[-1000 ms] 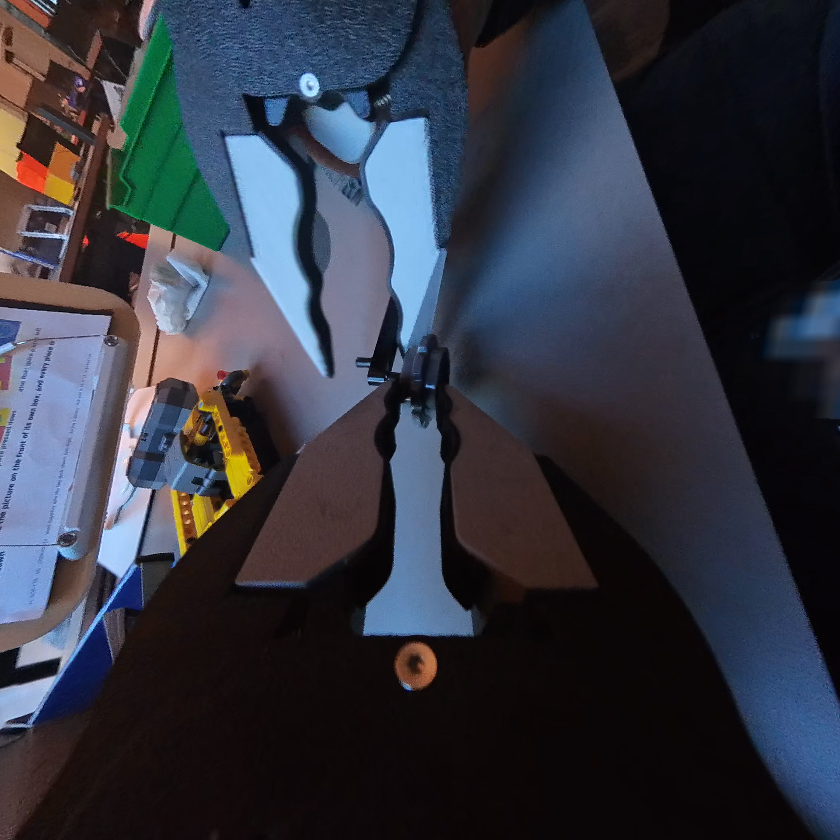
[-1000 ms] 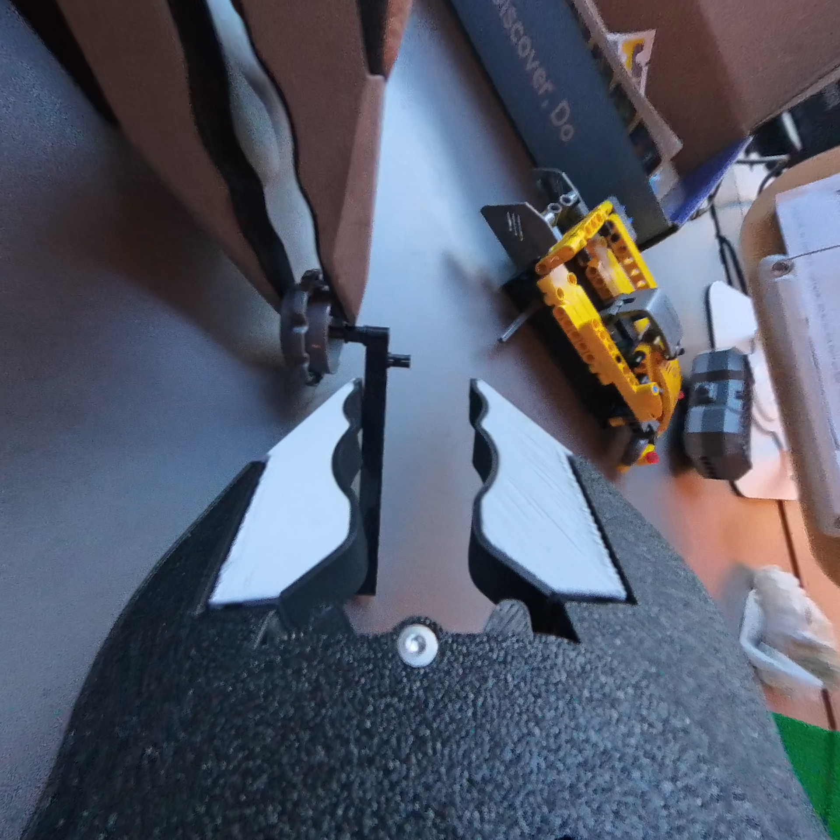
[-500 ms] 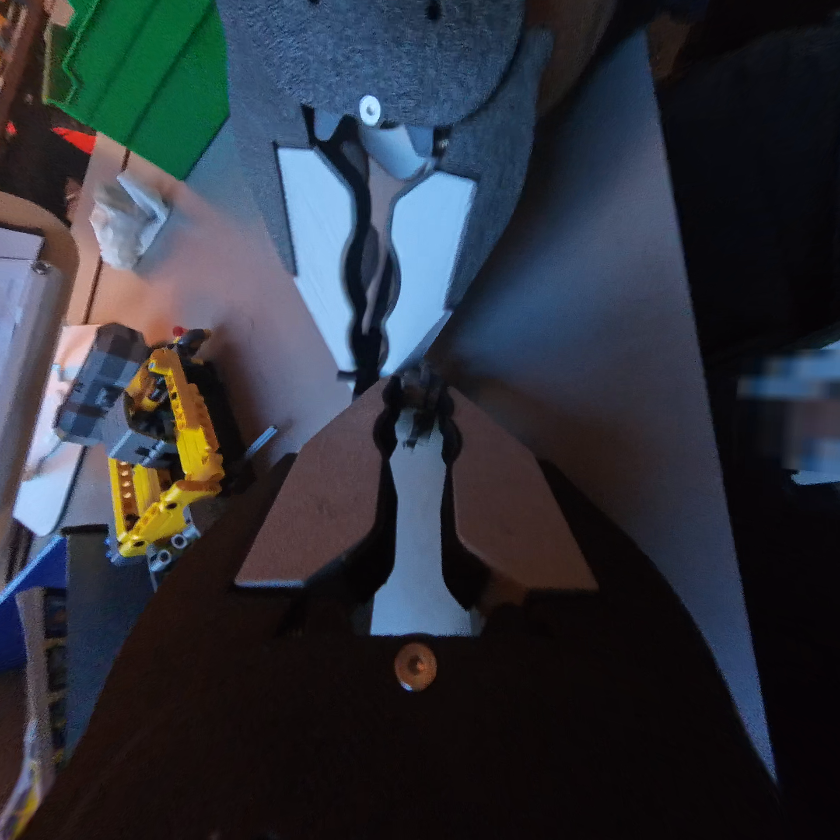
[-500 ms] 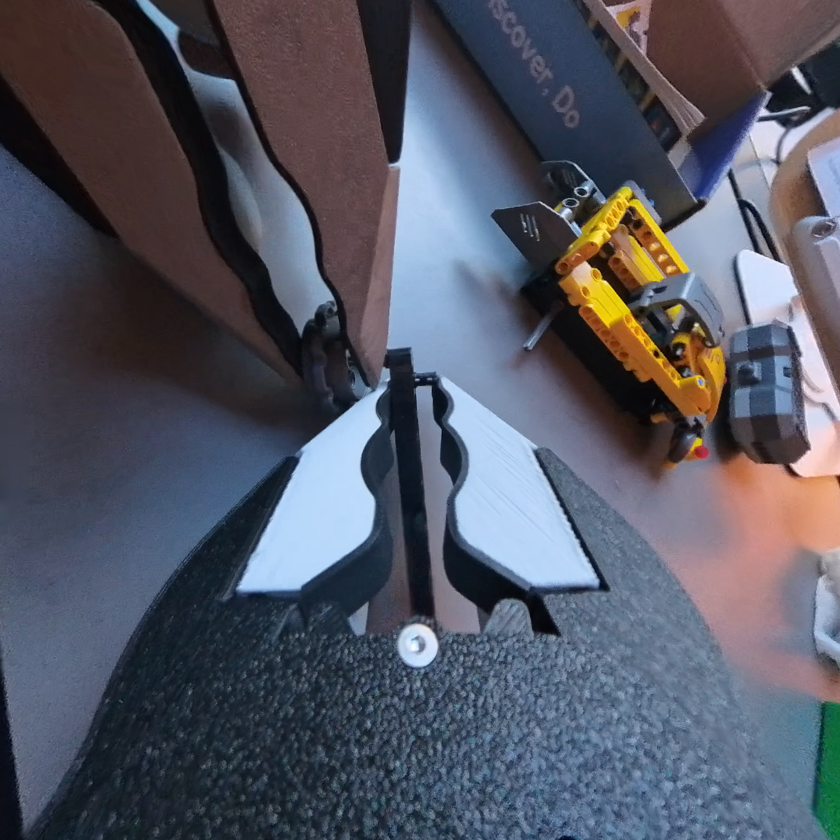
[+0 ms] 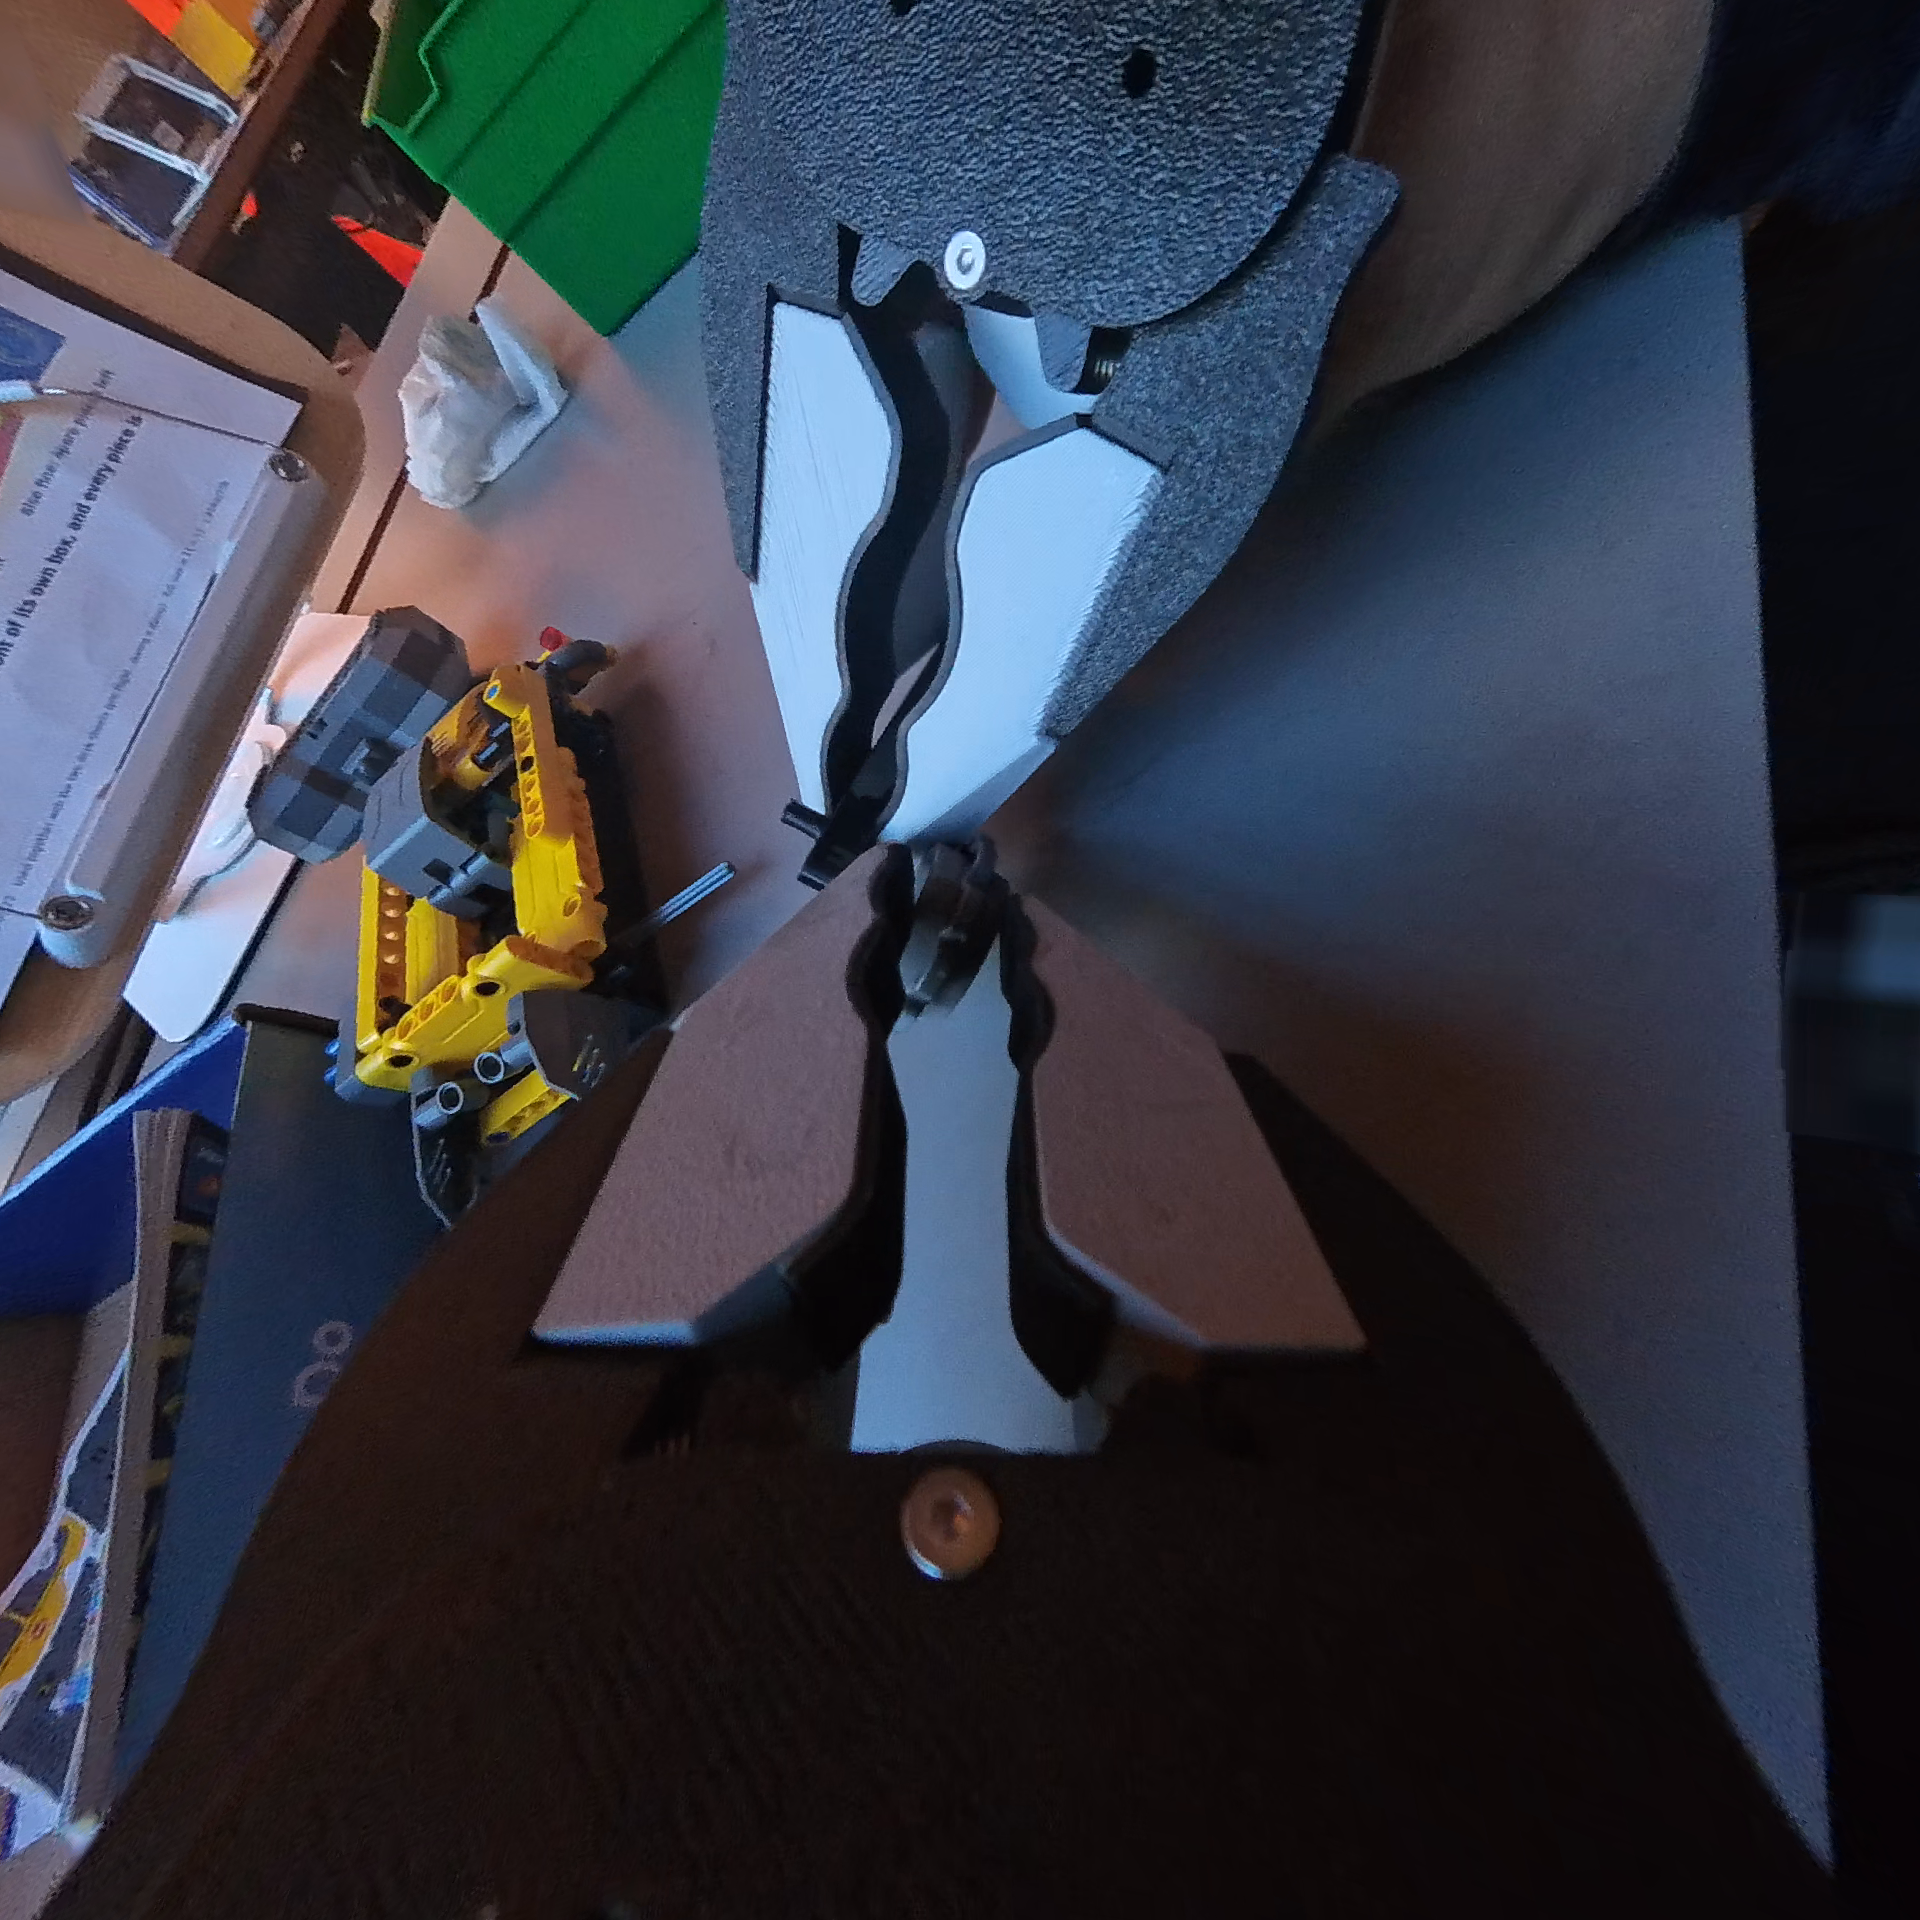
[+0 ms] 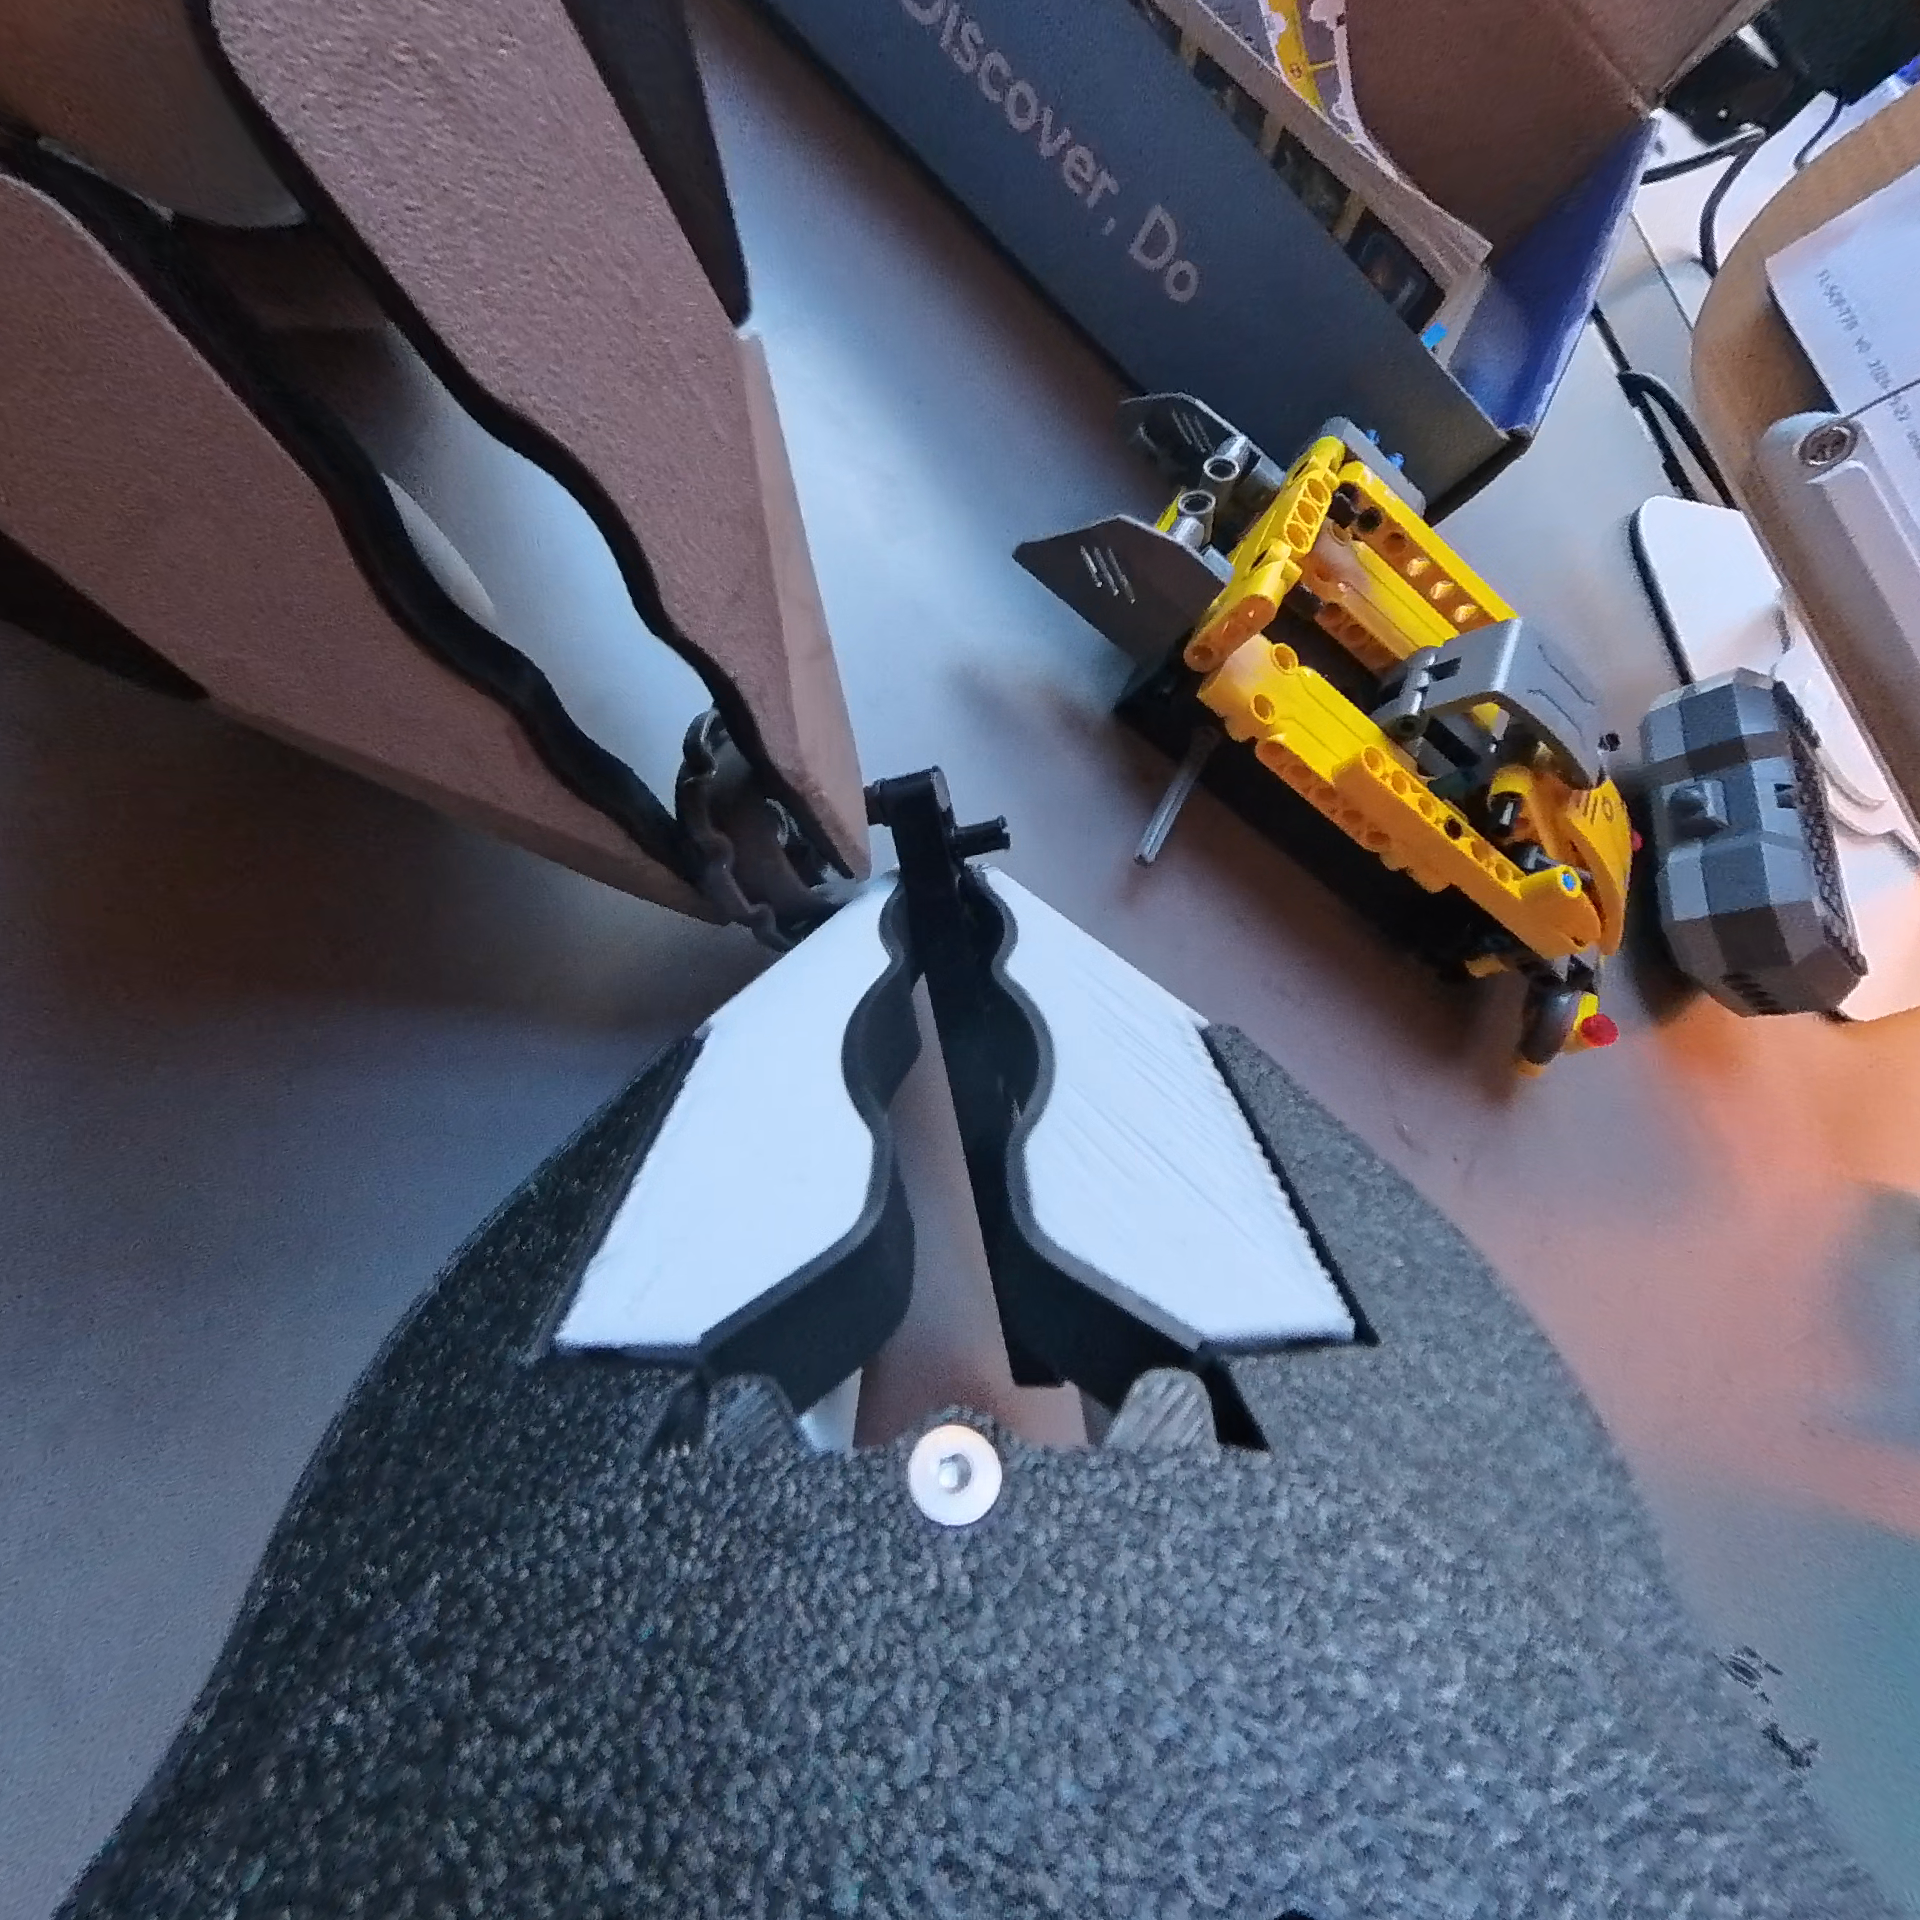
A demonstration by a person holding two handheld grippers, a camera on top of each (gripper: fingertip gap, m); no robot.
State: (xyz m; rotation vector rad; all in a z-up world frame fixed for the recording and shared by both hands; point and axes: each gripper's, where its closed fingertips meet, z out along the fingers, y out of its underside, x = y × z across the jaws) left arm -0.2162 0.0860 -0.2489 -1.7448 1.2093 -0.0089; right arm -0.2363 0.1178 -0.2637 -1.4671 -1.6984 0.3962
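Two grippers meet tip to tip over the grey bench (image 6: 987,436), each pinching one small part.

The left gripper (image 5: 951,914) has its fingers closed on a dark toothed gear (image 5: 951,899) at their tips. The right gripper (image 6: 940,914) has its white fingers (image 6: 1122,1122) clamped on a slim black beam (image 6: 961,1049) that juts past the tips, just beside the gear (image 6: 727,831). Nearer the bench's far edge lie a yellow brick-built vehicle (image 6: 1382,707), a grey block (image 6: 1745,852) beside it, and a dark blue box (image 6: 1132,208).
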